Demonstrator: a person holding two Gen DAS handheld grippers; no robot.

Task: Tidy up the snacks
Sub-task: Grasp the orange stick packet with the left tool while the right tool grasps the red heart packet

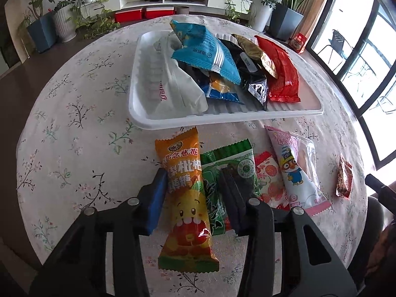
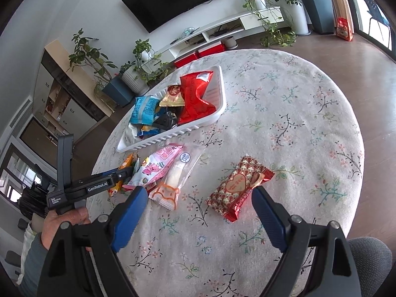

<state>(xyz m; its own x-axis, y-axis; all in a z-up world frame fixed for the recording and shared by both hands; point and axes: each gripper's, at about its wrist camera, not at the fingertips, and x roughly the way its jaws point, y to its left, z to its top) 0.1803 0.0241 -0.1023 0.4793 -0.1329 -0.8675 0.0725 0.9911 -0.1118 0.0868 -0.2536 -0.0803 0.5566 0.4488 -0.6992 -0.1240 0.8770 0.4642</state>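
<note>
Your round bench (image 2: 284, 128), draped in a floral cloth, carries a white tray (image 1: 222, 117) on its far side, piled with snack packets. Between the tray and you, loose packets lie on the cloth in a row. The orange lollipop packet (image 1: 185, 203) lies with its long axis running from the tray's near rim back toward you, its cartoon face upright to the left wrist camera. Just beside it, partly overlapped, lies a green packet (image 1: 230, 165), then a pink cartoon packet (image 1: 294, 173) angled the same way. Well apart to the right, a red heart-print packet (image 2: 237, 185) lies on a diagonal.

Your left hand-held gripper (image 1: 194, 175) tilts steeply down over the row, its jaws drawn in around the orange packet and part of the green one, one pad at each side; whether they press is unclear. Your right hand-held gripper (image 2: 198, 193) hovers released, jaws wide, with the heart-print packet at its right finger's tip.
</note>
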